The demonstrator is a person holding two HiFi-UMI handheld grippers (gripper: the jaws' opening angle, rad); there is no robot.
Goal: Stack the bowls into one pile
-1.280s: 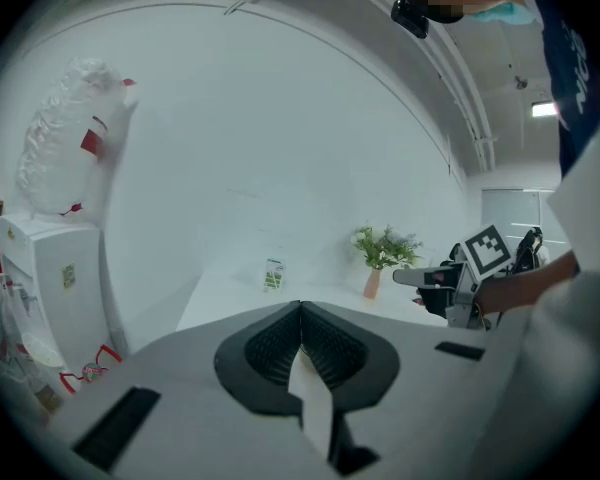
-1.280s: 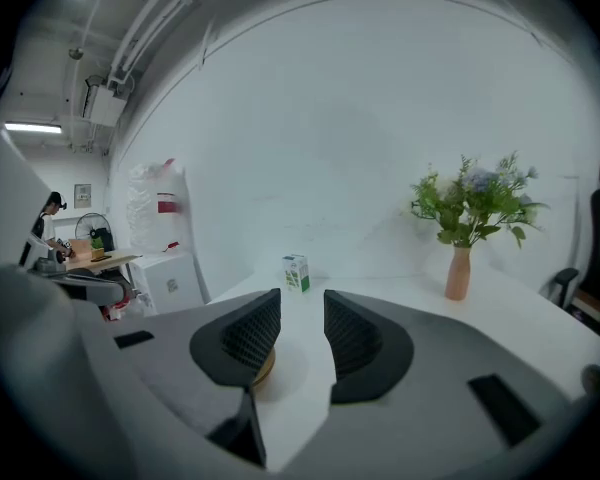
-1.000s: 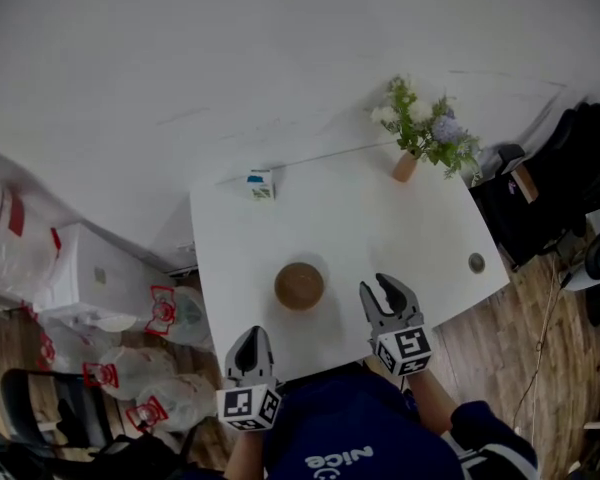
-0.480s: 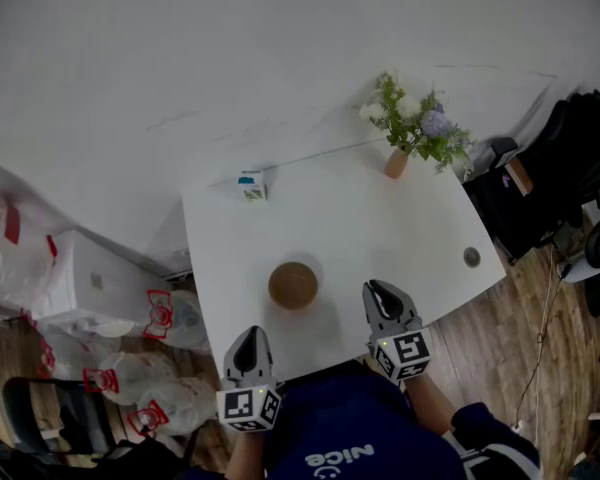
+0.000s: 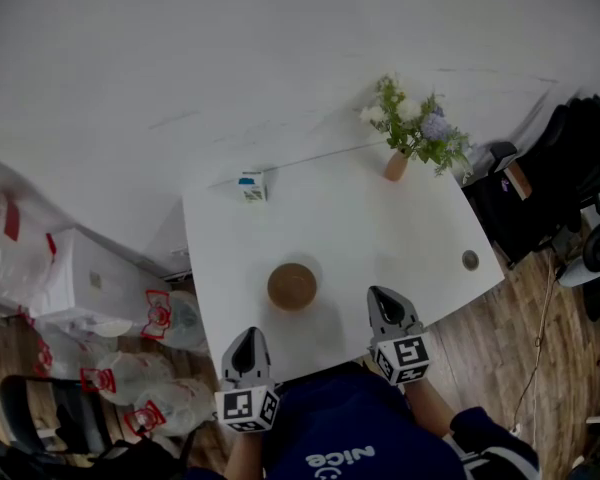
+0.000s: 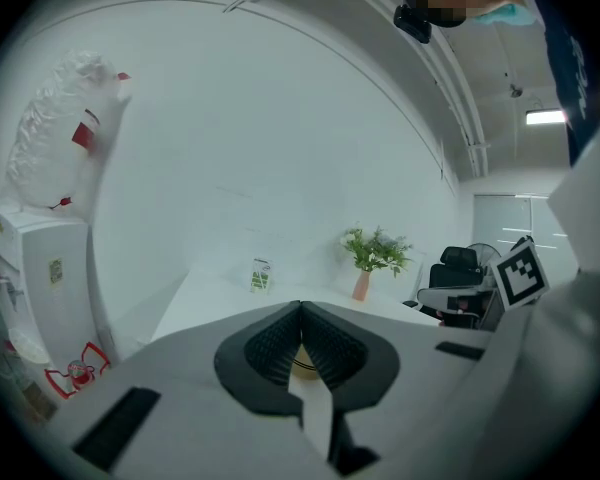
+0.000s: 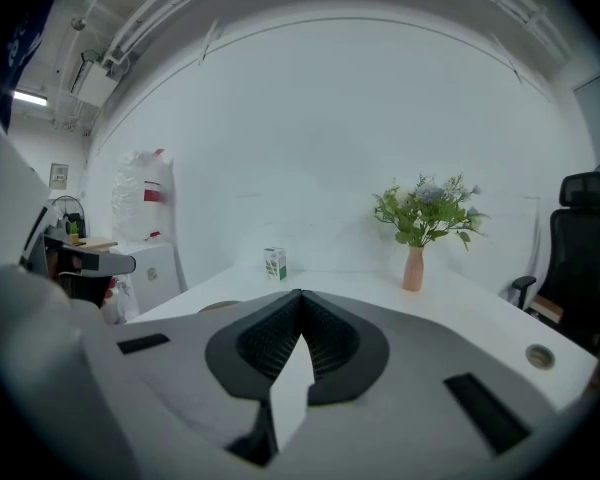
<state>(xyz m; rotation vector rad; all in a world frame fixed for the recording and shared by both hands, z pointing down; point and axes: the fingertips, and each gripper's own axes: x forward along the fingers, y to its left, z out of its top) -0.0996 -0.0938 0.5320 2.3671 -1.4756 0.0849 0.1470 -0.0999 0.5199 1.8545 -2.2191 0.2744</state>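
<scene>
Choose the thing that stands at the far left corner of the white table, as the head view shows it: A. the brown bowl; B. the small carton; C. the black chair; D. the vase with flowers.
B: the small carton stands by the far left corner, while the vase is at the far right and the brown bowl sits near the person.

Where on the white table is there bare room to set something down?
The widest bare patch is the middle of the table, bordered by the small carton, the flower vase and the brown bowl. The right side, between the flower vase and the cable hole, is free too. The far edge is busiest; the brown bowl occupies the near edge.
</scene>
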